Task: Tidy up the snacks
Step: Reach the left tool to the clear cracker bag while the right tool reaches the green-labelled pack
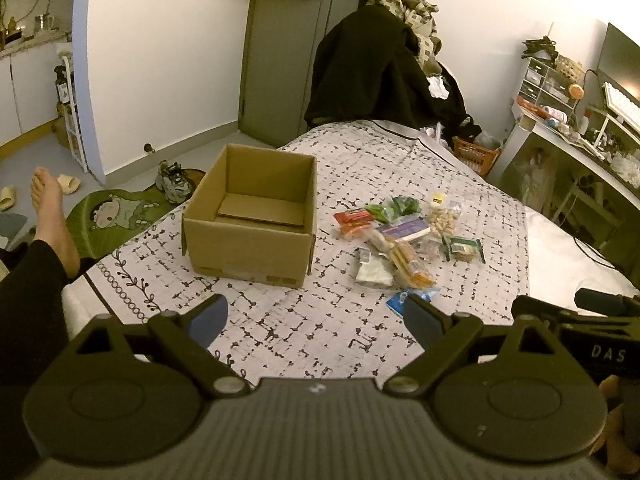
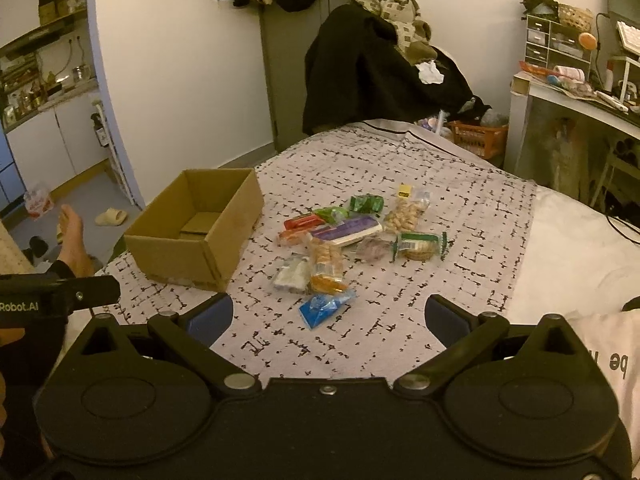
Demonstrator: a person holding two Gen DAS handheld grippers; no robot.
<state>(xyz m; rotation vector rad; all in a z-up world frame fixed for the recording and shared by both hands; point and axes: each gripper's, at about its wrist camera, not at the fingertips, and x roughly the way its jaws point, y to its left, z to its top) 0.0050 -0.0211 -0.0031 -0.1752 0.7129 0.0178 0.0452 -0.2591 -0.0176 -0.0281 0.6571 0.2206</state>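
From the left wrist, your left tongs [image 1: 316, 314] stand wide apart with nothing between them, above the patterned bedspread [image 1: 304, 332]. The empty cardboard box [image 1: 250, 222] sits ahead, and the snack pile [image 1: 404, 236] lies just to its right, well apart from the tips. The packets overlap, so a careless pinch could likely drag two at once or crinkle a slippery wrapper loose. A soft bed gives under pressure, so pressing down may bury a flat packet.

From the right wrist, your right tongs [image 2: 329, 314] also gape empty. The blue packet [image 2: 325, 307] lies nearest, the box [image 2: 196, 232] to the left. A cluttered desk [image 2: 576, 92] and a clothes-draped chair [image 2: 360, 68] crowd the far side.
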